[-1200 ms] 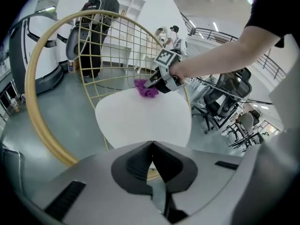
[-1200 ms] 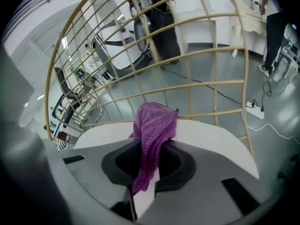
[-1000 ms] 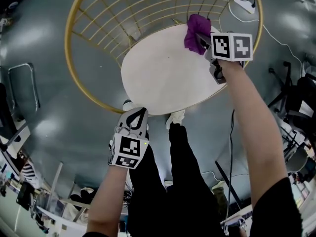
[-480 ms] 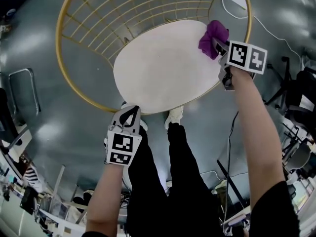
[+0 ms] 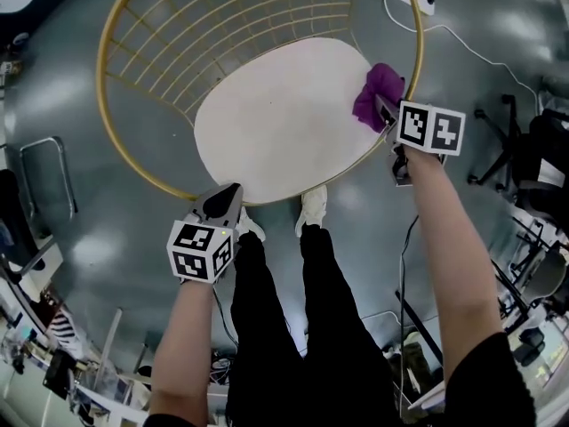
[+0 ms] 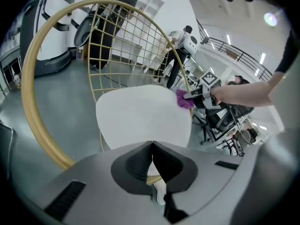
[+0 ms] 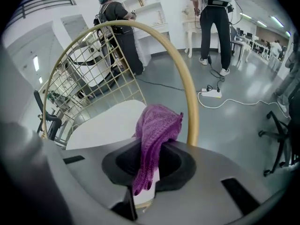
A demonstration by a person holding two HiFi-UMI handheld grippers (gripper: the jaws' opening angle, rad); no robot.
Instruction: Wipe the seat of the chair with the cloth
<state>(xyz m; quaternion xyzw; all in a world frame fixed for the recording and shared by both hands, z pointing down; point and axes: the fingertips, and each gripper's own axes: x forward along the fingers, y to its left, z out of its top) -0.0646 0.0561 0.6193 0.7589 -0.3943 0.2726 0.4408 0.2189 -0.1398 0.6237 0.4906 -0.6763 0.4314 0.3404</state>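
- The right gripper (image 5: 384, 112) has its jaws clamped on the purple knitted cloth (image 5: 377, 94). A loose bunch stands out past the jaw tips and a tail hangs back between them, so there is soft fabric out front to meet the surface rather than hard plastic.
- The cloth sits at the right edge of the round white chair seat (image 5: 280, 118), just inside the gold wire hoop frame (image 5: 169, 38). Starting from an edge probably lets a stroke run the full width of the seat.
- From these views I cannot tell whether the bunch is pressing on the seat or hanging just above it.
- The left gripper (image 5: 222, 205) has its jaws together with nothing between them. It is held just off the seat's near rim, over the grey floor (image 5: 80, 229), well apart from the cloth; I judge it is parked there to leave the wiping path free.
- The person's legs in black trousers (image 5: 302, 327) stand at the seat's near edge, which puts both arms within reach of the whole seat.
- Most of the seat lies bare to the left of the cloth, so that is where the wiping would go.
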